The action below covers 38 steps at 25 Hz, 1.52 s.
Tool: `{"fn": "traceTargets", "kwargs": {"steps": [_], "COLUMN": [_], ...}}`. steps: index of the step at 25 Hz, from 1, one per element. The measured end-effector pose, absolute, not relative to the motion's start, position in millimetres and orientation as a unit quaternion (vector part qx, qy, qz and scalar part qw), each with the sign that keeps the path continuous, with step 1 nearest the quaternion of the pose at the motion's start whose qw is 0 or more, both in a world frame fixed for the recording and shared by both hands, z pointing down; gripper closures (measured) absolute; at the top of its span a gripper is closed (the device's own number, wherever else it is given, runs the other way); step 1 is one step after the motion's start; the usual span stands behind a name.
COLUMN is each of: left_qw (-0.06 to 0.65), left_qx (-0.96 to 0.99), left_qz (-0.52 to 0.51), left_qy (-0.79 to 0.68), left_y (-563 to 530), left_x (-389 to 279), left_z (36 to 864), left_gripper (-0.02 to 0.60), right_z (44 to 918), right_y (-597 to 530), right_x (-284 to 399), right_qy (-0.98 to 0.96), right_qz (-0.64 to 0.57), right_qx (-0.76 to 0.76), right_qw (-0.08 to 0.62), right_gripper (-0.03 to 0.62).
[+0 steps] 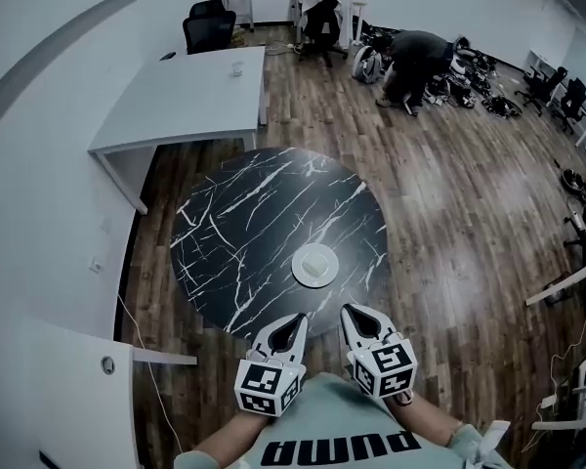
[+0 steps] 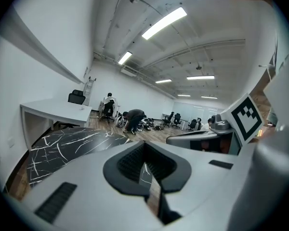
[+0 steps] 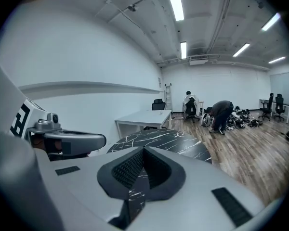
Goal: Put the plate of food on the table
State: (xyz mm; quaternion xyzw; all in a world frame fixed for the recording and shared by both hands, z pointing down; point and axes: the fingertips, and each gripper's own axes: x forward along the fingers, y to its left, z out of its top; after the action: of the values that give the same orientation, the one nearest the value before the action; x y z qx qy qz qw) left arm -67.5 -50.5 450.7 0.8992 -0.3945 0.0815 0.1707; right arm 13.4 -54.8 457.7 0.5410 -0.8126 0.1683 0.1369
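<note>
A white plate (image 1: pixel 302 275) with a pale piece of food (image 1: pixel 315 260) rests on the round black marble table (image 1: pixel 244 223), near its front right edge. Both grippers hover side by side just short of the table's near edge, in front of the person's chest. My left gripper (image 1: pixel 296 319) is shut with nothing in it, and its jaws meet in the left gripper view (image 2: pixel 145 163). My right gripper (image 1: pixel 352 311) is likewise shut and empty (image 3: pixel 143 163). The plate lies a little beyond and between the two tips. Neither gripper view shows the plate, only the tabletop (image 2: pixel 67 146) (image 3: pixel 168 141).
A white desk (image 1: pixel 190 96) stands behind the round table, with black office chairs (image 1: pixel 210 22) beyond it. One person (image 1: pixel 415 62) bends over gear on the wooden floor at the back, another (image 1: pixel 317 8) sits at a far desk. A white surface (image 1: pixel 49 389) lies at lower left.
</note>
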Motion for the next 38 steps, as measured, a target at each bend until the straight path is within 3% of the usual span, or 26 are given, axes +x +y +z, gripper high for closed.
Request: {"fn": "traceTargets", "kwargs": {"steps": [7, 24, 38], "left_qw": [0.15, 0.165, 0.122], "left_qx": [0.897, 0.844, 0.853], "left_qz": [0.082, 0.082, 0.094], "left_qy": [-0.408, -0.504, -0.499], "left_y": [-15, 107, 139], "left_x": [-12, 41, 23], "left_z": [437, 455, 430], "left_gripper": [0.575, 0.575, 0.575], "right_z": [451, 460, 442], "right_y": [-18, 78, 110], "right_x": [70, 128, 107], "right_qy": [-0.822, -0.872, -0.872], "right_qz": [0.16, 0.139, 0.137], "right_qx": [0.531, 0.452, 0.454], "right_qw": [0.132, 0.127, 0.119], "right_gripper": [0.585, 0.585, 0.585]}}
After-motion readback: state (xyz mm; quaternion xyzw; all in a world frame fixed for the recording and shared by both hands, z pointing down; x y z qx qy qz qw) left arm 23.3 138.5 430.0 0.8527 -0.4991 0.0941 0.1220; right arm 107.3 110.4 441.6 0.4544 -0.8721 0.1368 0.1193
